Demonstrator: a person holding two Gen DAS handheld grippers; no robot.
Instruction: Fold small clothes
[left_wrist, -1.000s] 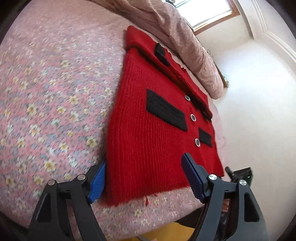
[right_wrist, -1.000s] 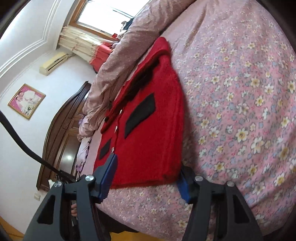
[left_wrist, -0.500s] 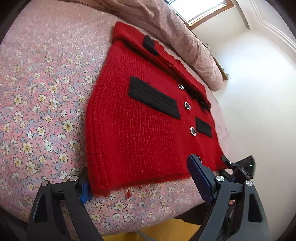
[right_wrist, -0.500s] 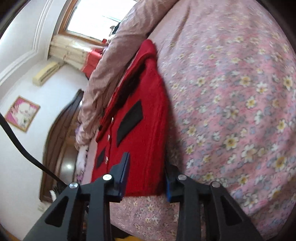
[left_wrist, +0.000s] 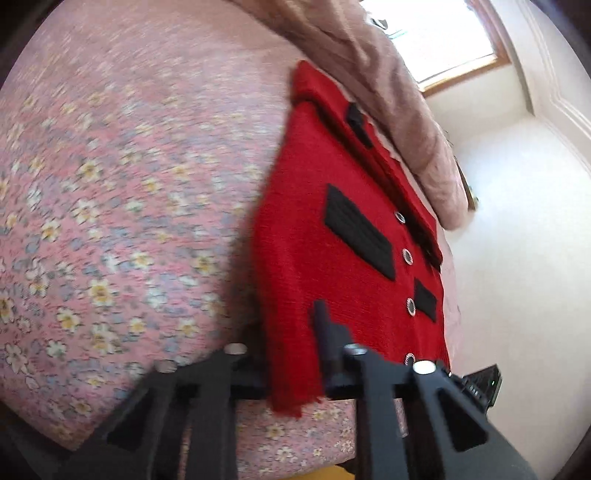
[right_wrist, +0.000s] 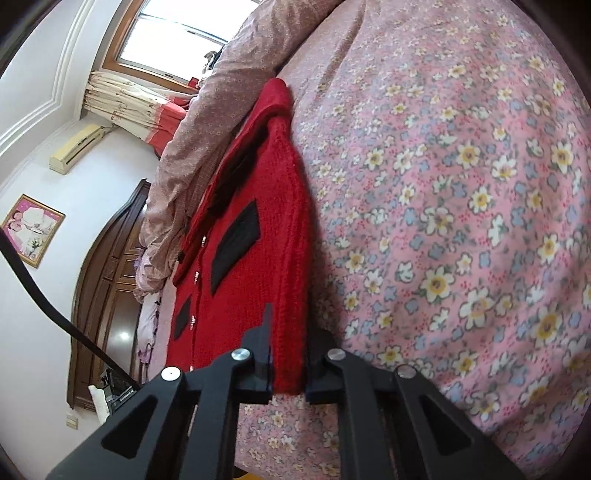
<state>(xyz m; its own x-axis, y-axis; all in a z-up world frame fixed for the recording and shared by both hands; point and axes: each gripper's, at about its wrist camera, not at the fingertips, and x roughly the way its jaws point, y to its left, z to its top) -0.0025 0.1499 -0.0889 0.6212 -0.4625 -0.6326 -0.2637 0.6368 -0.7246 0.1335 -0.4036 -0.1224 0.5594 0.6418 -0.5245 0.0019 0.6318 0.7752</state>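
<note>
Where a second ago both pairs of jaws stood wide around the hem of the small red knitted cardigan (left_wrist: 332, 258) with black pocket strips and silver buttons, they are now closing, and the pads already press on cloth. The left hand-held gripper (left_wrist: 295, 354) pinches the bottom corner at the garment's left side edge, and a short red flap hangs out below its jaws. The right hand-held gripper (right_wrist: 288, 365) is clamped on the opposite bottom corner, the knitted edge running straight up from between its fingers. The cardigan itself lies flat, buttoned front upward, on the pink flowered bedsheet (right_wrist: 461, 221), with its collar end just beside the rolled dusty-pink quilt (left_wrist: 388, 92) at the far side of the bed. The left view is blurred, so how deep that bite reaches cannot be told. With both hem corners taken, the grasp step looks complete, and the likely next move is to lift the hem and carry it toward the collar for the first fold, keeping both corners level so the knit does not skew.
</note>
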